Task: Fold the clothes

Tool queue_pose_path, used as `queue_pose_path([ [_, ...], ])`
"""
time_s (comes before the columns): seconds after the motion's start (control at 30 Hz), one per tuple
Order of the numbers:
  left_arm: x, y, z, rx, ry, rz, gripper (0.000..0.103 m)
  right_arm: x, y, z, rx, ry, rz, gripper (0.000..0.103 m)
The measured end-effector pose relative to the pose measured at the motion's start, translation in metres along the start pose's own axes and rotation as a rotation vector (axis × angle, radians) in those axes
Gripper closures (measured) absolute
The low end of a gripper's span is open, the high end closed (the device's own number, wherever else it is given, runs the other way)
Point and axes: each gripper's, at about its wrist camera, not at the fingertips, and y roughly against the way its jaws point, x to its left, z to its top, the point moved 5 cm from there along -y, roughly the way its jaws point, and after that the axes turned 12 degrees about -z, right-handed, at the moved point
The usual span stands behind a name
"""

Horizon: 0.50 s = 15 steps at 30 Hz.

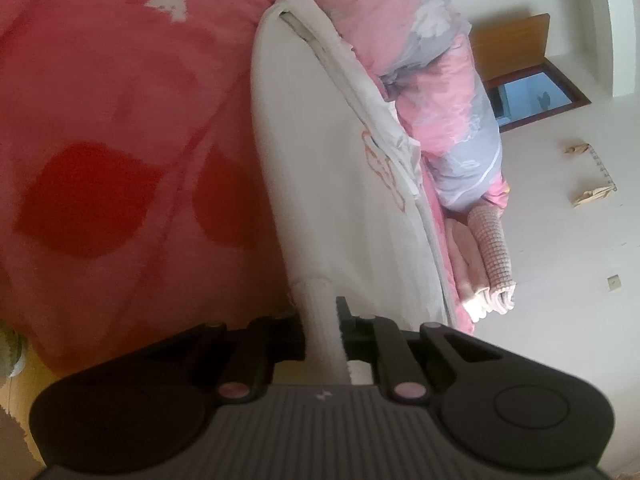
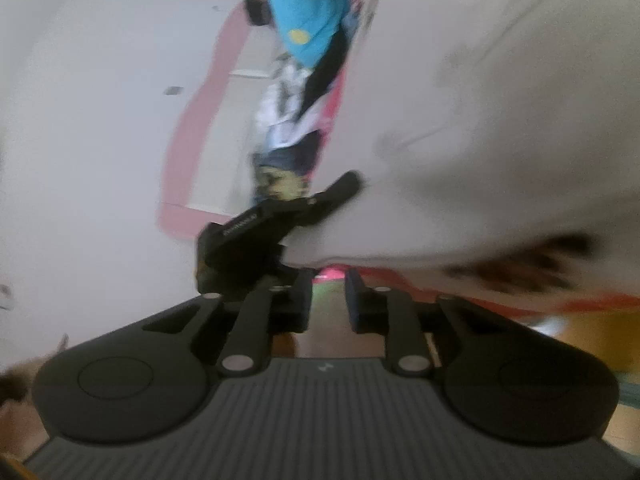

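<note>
Left and right wrist views of a fold in progress. In the left view we see the left gripper (image 1: 323,320) closed on a fold of the white garment (image 1: 320,152), whose edge runs between its jaws and away over the red floral bedspread (image 1: 120,128); a pink and grey quilt (image 1: 436,80) lies rolled along the far side of the garment, with a folded knit cloth (image 1: 492,248) at its end. In the right view, which is blurred, the right gripper (image 2: 329,300) stands with its jaws a little apart and nothing between them; the hem of the white garment (image 2: 480,120) hangs just above and beyond its tips, and the left gripper (image 2: 344,184) shows at the left, clamped on the same cloth. We judge that the garment is held at one point only, so the step in hand is to secure a second point. To do it well, we would bring the right jaws fully onto the hem before closing, take a matching corner, keep the cloth taut between both grips, and lay it flat on the bedspread without dragging the quilt.
</note>
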Motion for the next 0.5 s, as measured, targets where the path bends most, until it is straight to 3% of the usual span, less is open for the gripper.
queue_pose_path([
  [0.1, 0.003, -0.003, 0.001, 0.013, 0.0, 0.001, 0.093, -0.044, 0.109, 0.034, -0.14, 0.019, -0.103, 0.082],
  [0.17, 0.002, -0.005, 0.002, 0.018, -0.008, 0.006, 0.092, -0.067, 0.116, 0.076, -0.273, 0.028, -0.168, 0.079],
  [0.33, 0.001, -0.008, 0.004, 0.025, -0.015, 0.027, 0.092, -0.115, 0.191, 0.105, -0.566, 0.044, -0.427, 0.073],
  [0.4, 0.001, -0.01, 0.005, 0.022, -0.011, 0.036, 0.092, -0.136, 0.225, 0.108, -0.629, 0.037, -0.497, 0.068],
  [0.5, 0.0, -0.011, 0.004, 0.015, -0.014, 0.051, 0.092, -0.173, 0.274, 0.113, -0.65, -0.003, -0.532, 0.061],
])
